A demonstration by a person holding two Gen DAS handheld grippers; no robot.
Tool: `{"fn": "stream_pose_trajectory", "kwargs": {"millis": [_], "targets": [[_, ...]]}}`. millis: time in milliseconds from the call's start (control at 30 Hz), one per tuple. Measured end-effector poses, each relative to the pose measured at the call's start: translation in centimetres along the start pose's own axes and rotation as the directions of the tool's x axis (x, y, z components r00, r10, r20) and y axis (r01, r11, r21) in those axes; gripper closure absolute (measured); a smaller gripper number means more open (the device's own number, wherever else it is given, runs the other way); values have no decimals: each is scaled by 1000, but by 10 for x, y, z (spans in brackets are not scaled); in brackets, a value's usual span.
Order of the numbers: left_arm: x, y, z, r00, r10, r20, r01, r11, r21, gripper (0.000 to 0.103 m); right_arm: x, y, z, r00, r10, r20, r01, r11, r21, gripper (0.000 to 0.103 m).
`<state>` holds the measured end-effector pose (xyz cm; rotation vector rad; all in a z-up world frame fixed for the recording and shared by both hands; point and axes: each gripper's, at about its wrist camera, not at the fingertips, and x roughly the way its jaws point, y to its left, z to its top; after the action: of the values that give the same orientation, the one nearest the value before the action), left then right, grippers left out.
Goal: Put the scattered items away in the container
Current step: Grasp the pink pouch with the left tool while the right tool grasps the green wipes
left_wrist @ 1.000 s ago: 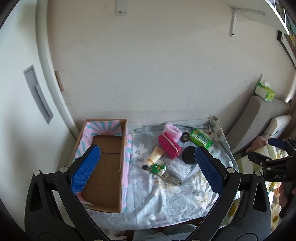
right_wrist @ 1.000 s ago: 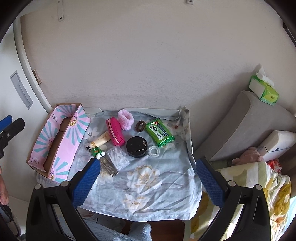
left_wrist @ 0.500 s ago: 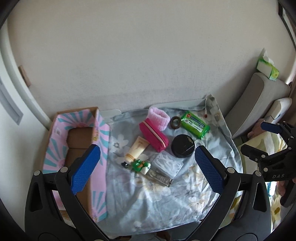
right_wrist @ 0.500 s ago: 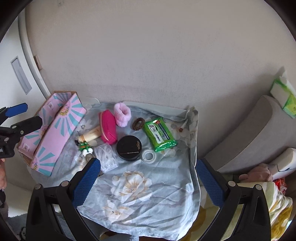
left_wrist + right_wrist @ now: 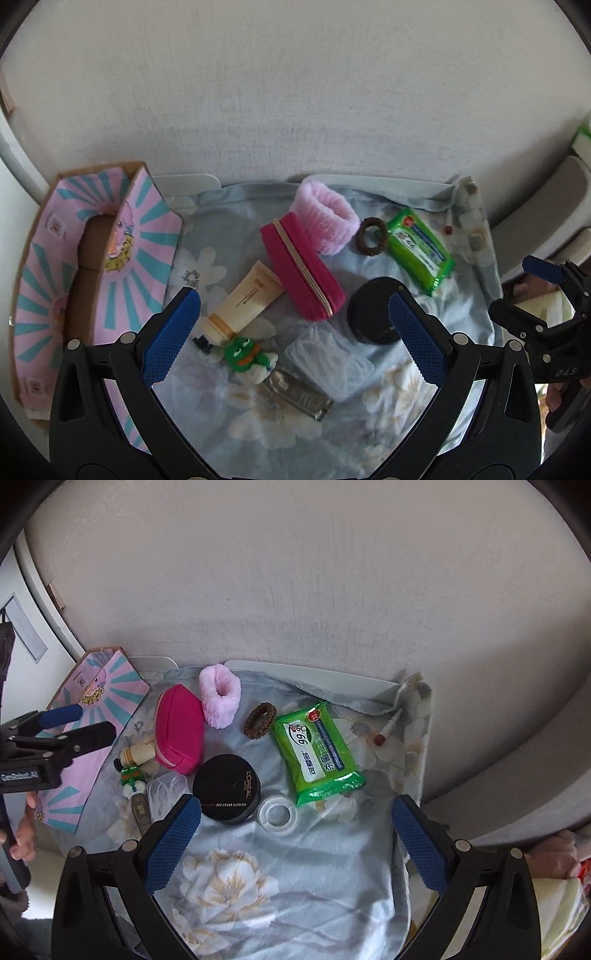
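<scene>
Both grippers wide open, empty, above scattered items.
Left gripper [image 5: 293, 328] over frog toy [image 5: 245, 352]; right gripper [image 5: 295, 838] near tape roll [image 5: 277, 815]; box [image 5: 48, 280] at cloth's [image 5: 266, 878] left edge.

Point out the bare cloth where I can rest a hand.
Free: the near cloth in front of the black jar and tape ring. The back right corner is almost clear, bar a lipstick. Crowded: the left cluster around the pink pouch.
</scene>
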<state>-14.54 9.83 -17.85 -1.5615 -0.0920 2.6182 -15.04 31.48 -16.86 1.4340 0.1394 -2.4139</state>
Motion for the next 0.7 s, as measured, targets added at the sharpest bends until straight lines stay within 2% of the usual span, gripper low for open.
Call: {"fn": "stream_pose_trajectory", "kwargs": {"millis": [167,400,700], "targets": [[31,-3,7,997,56,-48,-57,998,-23,1,38,-12,11,999,8,-33,-8,1000,-2,0],[63,-8,7,992,79,-99,-82,996,-26,1,80,-23,20,996,-29,-86,26,999,-36,0],[88,-11,8,986,101,-131,-105,994,-25,1,105,-29,19,991,-30,-133,22,998,-58,0]]}}
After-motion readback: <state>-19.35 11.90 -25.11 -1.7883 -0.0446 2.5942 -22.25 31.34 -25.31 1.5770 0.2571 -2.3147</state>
